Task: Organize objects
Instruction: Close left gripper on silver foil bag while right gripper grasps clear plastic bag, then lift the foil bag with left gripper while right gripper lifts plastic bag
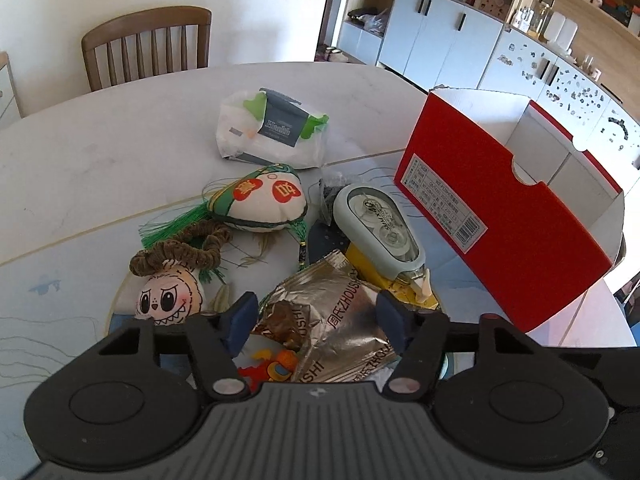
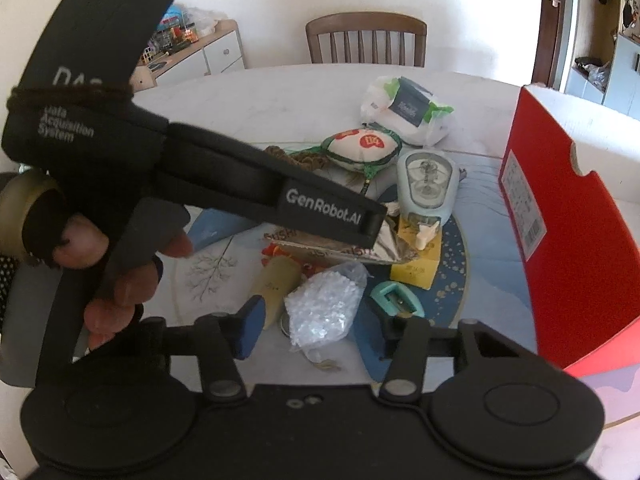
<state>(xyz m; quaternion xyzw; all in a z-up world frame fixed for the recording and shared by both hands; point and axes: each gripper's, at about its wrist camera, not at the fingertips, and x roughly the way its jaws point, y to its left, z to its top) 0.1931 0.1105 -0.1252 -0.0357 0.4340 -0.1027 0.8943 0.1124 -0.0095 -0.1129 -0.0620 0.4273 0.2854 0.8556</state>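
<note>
Left wrist view: left tongs (image 1: 316, 320) spread, straddling foil snack packet (image 1: 332, 336); pads not visibly pressing it. Packet lies atop clutter on desk (image 1: 100, 152), red box (image 1: 508, 216) near, to right. Advice: close on packet body, not loose crumpled edge; lift straight, avoid dragging tape dispenser (image 1: 380, 228).

Right wrist view: right tongs (image 2: 320, 332) spread, holding nothing, hovering above bag of white beads (image 2: 324, 304). Left tongs' tip sits over packet (image 2: 384, 246).
</note>
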